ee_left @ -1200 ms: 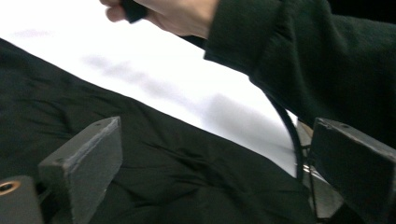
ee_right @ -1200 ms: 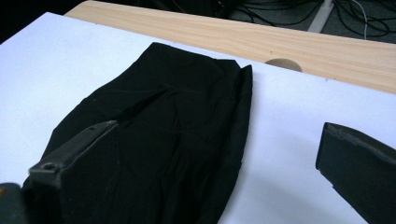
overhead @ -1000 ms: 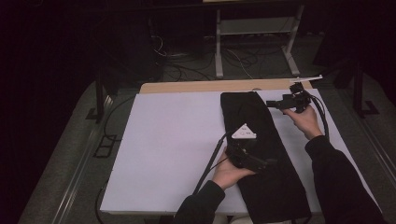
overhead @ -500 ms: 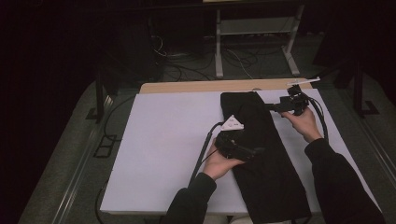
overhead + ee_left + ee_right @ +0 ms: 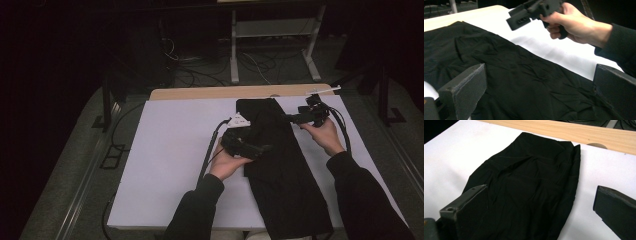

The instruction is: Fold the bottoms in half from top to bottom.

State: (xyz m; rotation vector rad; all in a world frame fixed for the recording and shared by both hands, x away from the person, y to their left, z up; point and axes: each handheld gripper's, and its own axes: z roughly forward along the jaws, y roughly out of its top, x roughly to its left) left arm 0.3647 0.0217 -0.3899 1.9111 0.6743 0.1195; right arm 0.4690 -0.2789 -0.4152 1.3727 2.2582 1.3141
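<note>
A black garment (image 5: 280, 165), folded into a long strip, lies on the right half of the white table (image 5: 170, 165). Its long axis runs from the far wooden edge (image 5: 210, 93) of the table back toward the person, and its near end hangs over the table's near edge.

The left gripper (image 5: 262, 148) sits at the garment's left edge, about midway along the strip, with its jaws pointing across the cloth. In the left gripper view the jaws stand wide apart with the dark fabric (image 5: 524, 82) spread between and below them, and nothing is pinched.

The right gripper (image 5: 291, 118) hovers beside the garment's right edge, nearer the far end. Its jaws are also spread wide and empty, looking down on the garment's far end (image 5: 529, 185).

Each gripper is nearest its own long edge, so the strip lies between them. Judging from this, a grasp on both edges looks like the next move, with the left gripper closer to the cloth.
</note>
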